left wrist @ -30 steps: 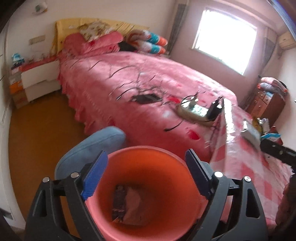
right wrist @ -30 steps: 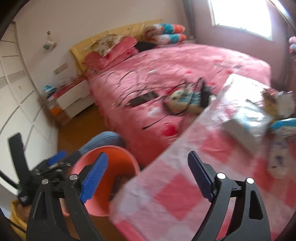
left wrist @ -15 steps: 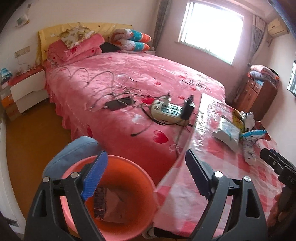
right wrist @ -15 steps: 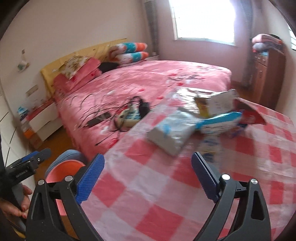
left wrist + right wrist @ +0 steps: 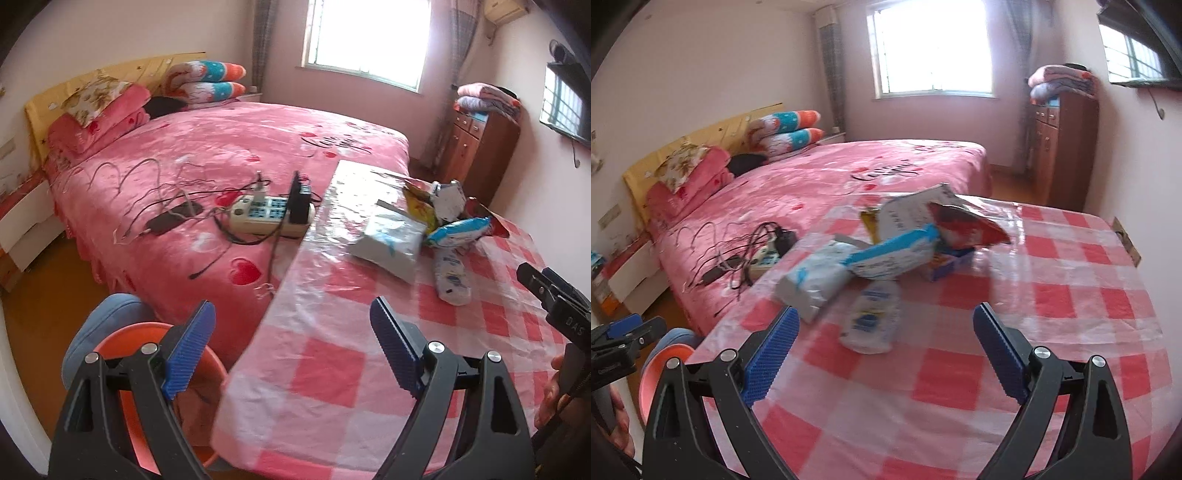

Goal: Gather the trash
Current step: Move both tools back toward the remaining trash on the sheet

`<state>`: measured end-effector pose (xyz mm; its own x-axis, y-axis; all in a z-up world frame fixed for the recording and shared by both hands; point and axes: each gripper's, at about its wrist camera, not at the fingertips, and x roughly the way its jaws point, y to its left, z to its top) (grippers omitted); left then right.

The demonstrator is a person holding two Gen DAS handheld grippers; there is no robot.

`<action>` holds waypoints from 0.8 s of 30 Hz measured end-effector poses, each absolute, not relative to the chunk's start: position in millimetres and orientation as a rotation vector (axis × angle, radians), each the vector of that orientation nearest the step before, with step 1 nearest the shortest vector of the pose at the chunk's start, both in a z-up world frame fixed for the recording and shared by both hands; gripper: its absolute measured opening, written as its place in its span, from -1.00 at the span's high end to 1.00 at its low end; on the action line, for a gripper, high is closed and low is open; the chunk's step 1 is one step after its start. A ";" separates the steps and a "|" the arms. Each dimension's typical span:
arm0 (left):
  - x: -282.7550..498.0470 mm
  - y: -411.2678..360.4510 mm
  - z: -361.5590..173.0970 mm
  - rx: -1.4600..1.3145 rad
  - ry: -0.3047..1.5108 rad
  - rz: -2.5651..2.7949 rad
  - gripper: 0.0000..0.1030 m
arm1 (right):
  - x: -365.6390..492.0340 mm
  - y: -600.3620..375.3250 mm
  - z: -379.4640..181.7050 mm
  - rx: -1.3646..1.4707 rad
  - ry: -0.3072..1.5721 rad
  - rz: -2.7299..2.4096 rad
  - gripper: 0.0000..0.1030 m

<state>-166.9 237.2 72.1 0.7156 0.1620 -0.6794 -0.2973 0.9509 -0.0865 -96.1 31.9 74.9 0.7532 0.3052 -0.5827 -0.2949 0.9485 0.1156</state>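
We see a table (image 5: 1052, 295) under a red-and-white checked cloth with clear plastic over it, carrying a loose heap: a white tissue pack (image 5: 812, 284), a blue-and-white wrapper (image 5: 894, 254), a red snack bag (image 5: 964, 225) and a small white bottle (image 5: 873, 317) lying flat nearest us. Just beside the table we find a bed (image 5: 221, 147) in a pink heart-print cover, with a power strip (image 5: 266, 216), a tangle of cables (image 5: 166, 184) and a dark phone (image 5: 166, 221) on it
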 end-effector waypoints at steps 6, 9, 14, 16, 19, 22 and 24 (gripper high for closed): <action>-155.0 212.3 74.9 -0.175 0.740 0.212 -0.67 | -91.1 5.1 73.5 0.043 0.632 0.291 -0.83; -150.4 201.2 76.6 -0.163 0.744 0.190 -0.67 | -89.4 -5.7 72.4 0.065 0.635 0.285 -0.83; -141.4 186.9 78.4 -0.141 0.751 0.163 -0.67 | -84.1 -22.7 71.1 0.094 0.648 0.257 -0.83; -138.0 181.4 79.1 -0.135 0.751 0.156 -0.67 | -82.5 -30.3 70.4 0.104 0.651 0.242 -0.83; -132.7 173.5 80.3 -0.132 0.751 0.140 -0.67 | -79.6 -40.1 67.7 0.112 0.653 0.219 -0.83; -124.7 163.9 82.6 -0.129 0.751 0.119 -0.67 | -76.2 -48.7 63.7 0.116 0.661 0.198 -0.83; -118.2 157.4 85.7 -0.127 0.749 0.103 -0.67 | -74.2 -53.1 61.4 0.117 0.668 0.183 -0.83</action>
